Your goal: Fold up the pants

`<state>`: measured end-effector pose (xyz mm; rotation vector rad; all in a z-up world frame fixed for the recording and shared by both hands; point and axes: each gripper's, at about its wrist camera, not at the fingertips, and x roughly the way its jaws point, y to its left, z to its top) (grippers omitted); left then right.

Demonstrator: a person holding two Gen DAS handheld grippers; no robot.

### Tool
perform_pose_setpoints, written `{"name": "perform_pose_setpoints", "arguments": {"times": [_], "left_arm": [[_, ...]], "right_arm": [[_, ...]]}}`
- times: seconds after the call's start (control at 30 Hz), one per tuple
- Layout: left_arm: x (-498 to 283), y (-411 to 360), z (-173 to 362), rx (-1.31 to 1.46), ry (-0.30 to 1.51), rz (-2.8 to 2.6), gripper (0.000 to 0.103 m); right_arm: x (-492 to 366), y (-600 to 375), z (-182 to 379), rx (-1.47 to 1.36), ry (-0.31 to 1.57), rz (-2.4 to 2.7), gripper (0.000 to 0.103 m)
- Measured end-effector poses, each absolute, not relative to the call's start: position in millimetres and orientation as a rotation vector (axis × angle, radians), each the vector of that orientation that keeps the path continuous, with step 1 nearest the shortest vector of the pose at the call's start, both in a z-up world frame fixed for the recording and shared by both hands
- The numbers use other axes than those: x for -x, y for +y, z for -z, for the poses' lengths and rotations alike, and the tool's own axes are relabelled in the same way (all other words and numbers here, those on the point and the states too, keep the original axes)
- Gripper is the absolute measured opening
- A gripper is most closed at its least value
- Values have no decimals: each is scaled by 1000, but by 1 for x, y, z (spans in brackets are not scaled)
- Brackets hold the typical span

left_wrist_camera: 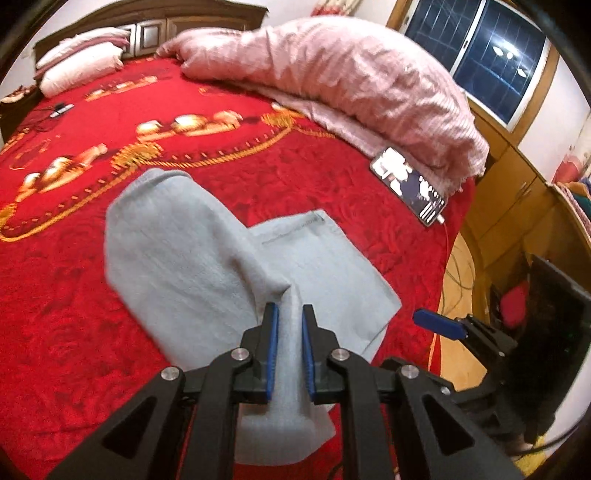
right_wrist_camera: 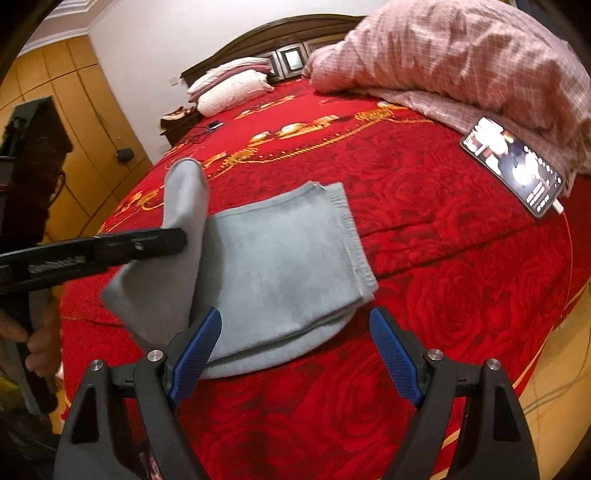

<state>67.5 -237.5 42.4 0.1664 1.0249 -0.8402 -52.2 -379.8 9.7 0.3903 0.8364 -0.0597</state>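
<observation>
Left wrist view: left gripper (left_wrist_camera: 290, 314), black frame with blue pads, jaws narrow and pinched on a raised ridge of the grey pants (left_wrist_camera: 192, 266). The cloth hangs from the pads toward the camera; the rest lies partly folded on the near part of the bed, one hemmed end spread flat to the right.

Surface: bed covered by a red bedspread (left_wrist_camera: 74, 314) with a rose relief and a gold rope-and-ornament pattern across its middle.

On the bed, far right: a bunched pink quilt (left_wrist_camera: 351, 81). Just beside its near end lies a phone (left_wrist_camera: 408, 186), screen lit, with a cable at its near corner. Far left: stacked pillows (left_wrist_camera: 79, 61), white and pink, against a dark wooden headboard (left_wrist_camera: 155, 29). A small dark item with a cord lies on the far left of the bedspread; too small to tell what.

Room: dark window (left_wrist_camera: 476, 55) in a wooden frame at far right, with yellow wooden panelling below it.

Right wrist view: right gripper (right_wrist_camera: 295, 350), jaws wide apart and holding nothing, low over the near edge of the pants, the left pad over the cloth. The left gripper enters from the left with the lifted flap. A hand (right_wrist_camera: 42, 345) shows at the left edge. Yellow wooden wardrobe doors (right_wrist_camera: 85, 122) and a white wall stand beyond the bed's left side.
</observation>
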Motion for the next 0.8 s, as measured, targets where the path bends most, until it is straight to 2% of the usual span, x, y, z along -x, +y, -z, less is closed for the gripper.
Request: {"name": "perform_pose_setpoints", "arguments": {"times": [0.13, 0.5, 0.8], "left_arm": [[-75, -256, -22, -161, 1096, 871, 18], [-71, -245, -32, -116, 1082, 872, 51], [-69, -191, -51, -22, 1012, 751, 60]], "right_arm": [[50, -385, -2, -413, 857, 70, 85], [46, -389, 8, -436, 887, 78, 85], [52, -385, -9, -419, 853, 75, 85]]}}
